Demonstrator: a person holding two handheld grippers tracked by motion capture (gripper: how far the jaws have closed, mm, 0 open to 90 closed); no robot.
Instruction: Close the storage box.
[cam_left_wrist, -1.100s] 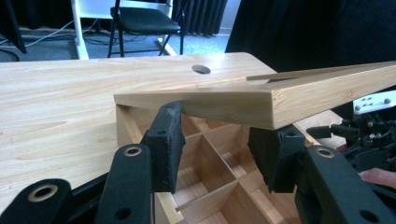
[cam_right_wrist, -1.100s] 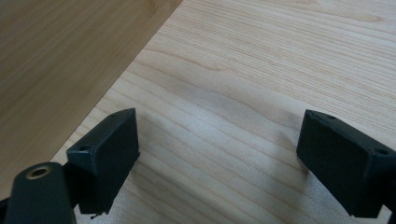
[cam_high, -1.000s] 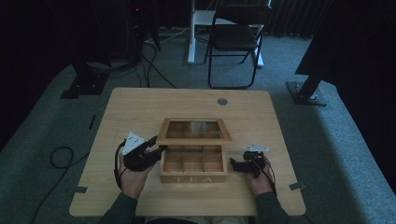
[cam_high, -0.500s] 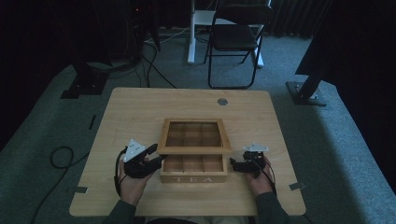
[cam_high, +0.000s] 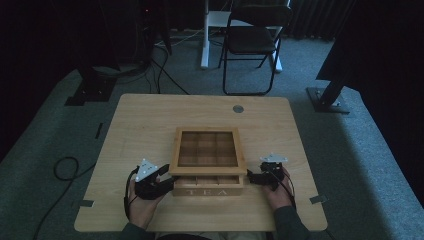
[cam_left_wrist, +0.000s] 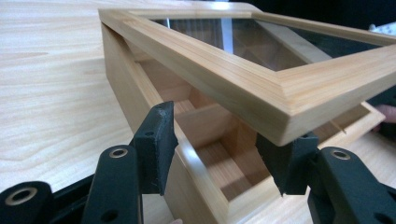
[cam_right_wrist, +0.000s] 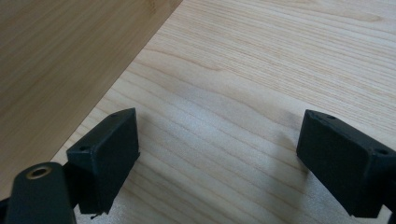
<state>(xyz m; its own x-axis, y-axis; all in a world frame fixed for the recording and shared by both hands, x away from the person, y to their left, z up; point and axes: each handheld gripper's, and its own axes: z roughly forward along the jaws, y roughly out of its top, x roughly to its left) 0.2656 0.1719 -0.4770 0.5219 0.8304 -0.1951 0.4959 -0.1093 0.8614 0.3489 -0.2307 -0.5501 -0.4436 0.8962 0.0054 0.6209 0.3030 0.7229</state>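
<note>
A wooden tea box (cam_high: 207, 172) sits on the desk (cam_high: 150, 120) near the middle of its near edge, with "TEA" lettered on its front. Its glass-paned lid (cam_high: 207, 150) is partly raised, hinged at the far side and tilted up over empty compartments.

The left gripper (cam_high: 159, 176) is at the box's left end. In the left gripper view its jaws stand wide, one outside the box wall, the other under the lid's corner (cam_left_wrist: 285, 119). That jaw seems to touch the lid's underside, but nothing is clamped.

The right gripper (cam_high: 256, 177) rests just beside the box's right end. In the right gripper view its jaws are wide apart over bare desk, with the box side (cam_right_wrist: 60, 60) at the left, and they hold nothing.

Risks, as a judgement: the lid appears propped on one jaw only. If that jaw slides out, the lid could drop, bang the frame and jar the glass. Lifting from one corner could also twist the lid against its hinges. The right gripper is not bracing the box, so a push from the left could skid the box across the desk or towards the near edge.
</note>
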